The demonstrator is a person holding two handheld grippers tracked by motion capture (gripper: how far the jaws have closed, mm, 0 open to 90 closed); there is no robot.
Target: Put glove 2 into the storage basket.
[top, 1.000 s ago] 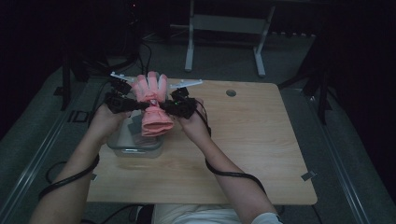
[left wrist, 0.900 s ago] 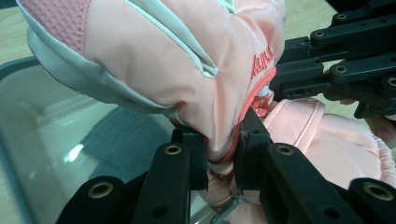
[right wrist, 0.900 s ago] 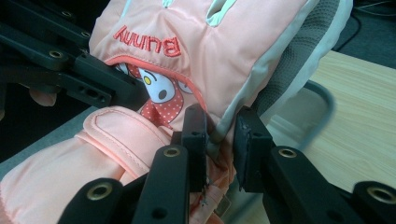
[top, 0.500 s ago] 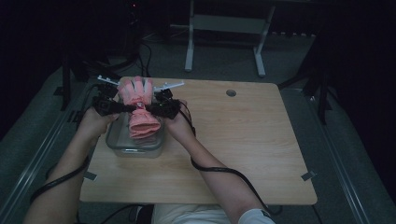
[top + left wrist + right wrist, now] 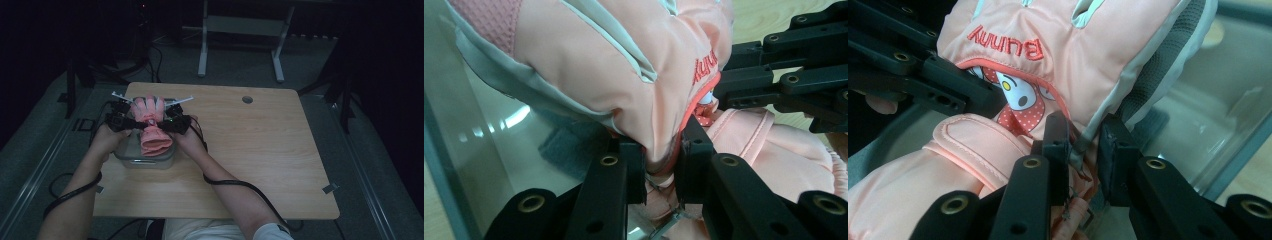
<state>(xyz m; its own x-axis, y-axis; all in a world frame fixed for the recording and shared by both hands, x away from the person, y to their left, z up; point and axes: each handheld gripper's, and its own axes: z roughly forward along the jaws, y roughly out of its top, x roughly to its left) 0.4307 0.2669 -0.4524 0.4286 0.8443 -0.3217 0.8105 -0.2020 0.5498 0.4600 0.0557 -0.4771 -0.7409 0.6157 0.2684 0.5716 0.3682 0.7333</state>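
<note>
Both grippers' jaws, clamped on the pink glove (image 5: 150, 125), have sunk toward the clear container (image 5: 145, 159).

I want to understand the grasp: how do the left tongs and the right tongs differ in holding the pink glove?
The left tongs pinch the pink glove on its plain edge; the right tongs pinch the grey-trimmed edge near the word Bunny. In the high view, the left tongs stand left of the glove, the right tongs right. Both are shut on it above the clear container.
</note>
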